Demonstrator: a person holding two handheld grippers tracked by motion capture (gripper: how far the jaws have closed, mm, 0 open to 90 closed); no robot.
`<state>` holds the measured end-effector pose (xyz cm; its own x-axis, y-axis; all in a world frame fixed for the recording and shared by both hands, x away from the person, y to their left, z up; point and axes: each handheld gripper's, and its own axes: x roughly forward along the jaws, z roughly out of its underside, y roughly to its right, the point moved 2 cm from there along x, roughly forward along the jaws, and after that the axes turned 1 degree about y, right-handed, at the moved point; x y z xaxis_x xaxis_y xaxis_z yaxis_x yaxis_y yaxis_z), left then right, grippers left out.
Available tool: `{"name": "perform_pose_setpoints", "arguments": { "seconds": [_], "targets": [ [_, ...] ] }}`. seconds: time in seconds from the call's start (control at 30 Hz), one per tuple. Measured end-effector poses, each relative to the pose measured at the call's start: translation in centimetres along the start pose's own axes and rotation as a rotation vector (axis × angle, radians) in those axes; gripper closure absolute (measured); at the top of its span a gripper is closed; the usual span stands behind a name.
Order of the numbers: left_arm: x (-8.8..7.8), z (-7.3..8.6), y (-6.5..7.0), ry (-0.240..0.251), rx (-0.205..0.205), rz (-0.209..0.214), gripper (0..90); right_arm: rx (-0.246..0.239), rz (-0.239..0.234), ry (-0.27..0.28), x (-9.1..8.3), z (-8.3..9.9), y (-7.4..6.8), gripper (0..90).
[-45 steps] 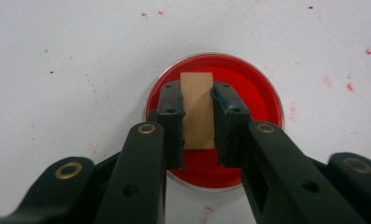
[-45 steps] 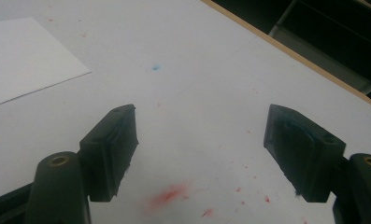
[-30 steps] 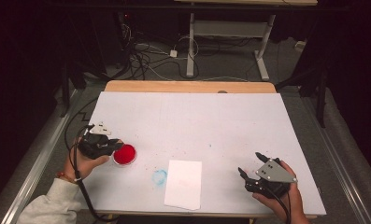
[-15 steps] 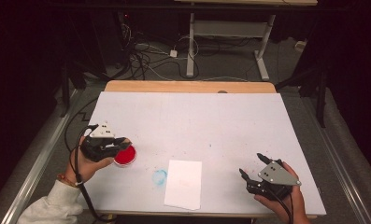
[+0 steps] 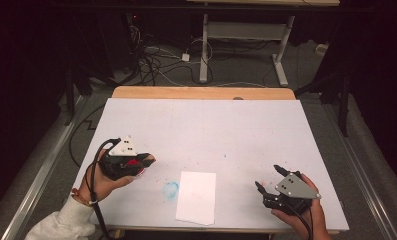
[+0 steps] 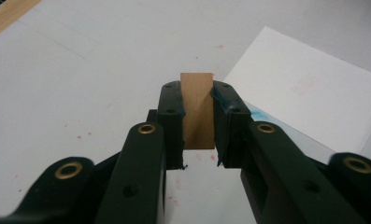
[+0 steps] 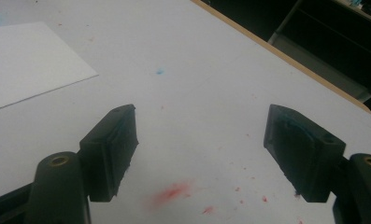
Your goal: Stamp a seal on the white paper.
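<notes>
**High view: left gripper holds a small wooden block above the table**

High view shows the white table (image 5: 201, 130) from above, and a person holds 1 gripper in each hand. The left gripper (image 5: 145, 161) is at the left part of the table, in the person's left hand (image 5: 103, 177), with a white sleeve (image 5: 61, 227) below it. Something red (image 5: 132, 163) shows at this gripper, but from this height I cannot tell what it is.

From the left gripper view the matter is clearer. The 2 black jaws are closed on a small wooden block (image 6: 197, 109), which stands upright between the pads and is pressed from both sides. The block is lifted off the table surface. Beyond it, to the right, a white sheet of paper (image 6: 309, 93) lies flat, and a blue smear (image 6: 258, 114) is just beside the near edge of the sheet. In the high view the same paper (image 5: 197, 196) lies near the front edge of the table, between the 2 hands, with the blue stain (image 5: 170, 189) touching its left side.

The right gripper (image 5: 267, 179) is at the front right part of the table, well apart from the paper. In the right gripper view its jaws stand wide apart with nothing between them, above a red smear (image 7: 171, 193) and small red spots on the surface.
</notes>
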<state>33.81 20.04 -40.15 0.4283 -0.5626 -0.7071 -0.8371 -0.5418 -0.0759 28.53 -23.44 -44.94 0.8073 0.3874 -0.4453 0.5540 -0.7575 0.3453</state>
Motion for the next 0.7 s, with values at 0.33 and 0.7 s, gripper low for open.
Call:
{"name": "perform_pose_setpoints", "arguments": {
  "seconds": [0.33,0.7],
  "targets": [
    [2.3,-0.9,1.7,-0.032,0.029,0.044,73.6,-0.003,-0.005,-0.005,0.1,0.0,-0.1,26.4],
    [5.4,-1.4,4.2,-0.071,0.016,0.105,73.6,-0.001,-0.014,-0.003,0.0,0.1,-0.1,26.2]
  ]
}}
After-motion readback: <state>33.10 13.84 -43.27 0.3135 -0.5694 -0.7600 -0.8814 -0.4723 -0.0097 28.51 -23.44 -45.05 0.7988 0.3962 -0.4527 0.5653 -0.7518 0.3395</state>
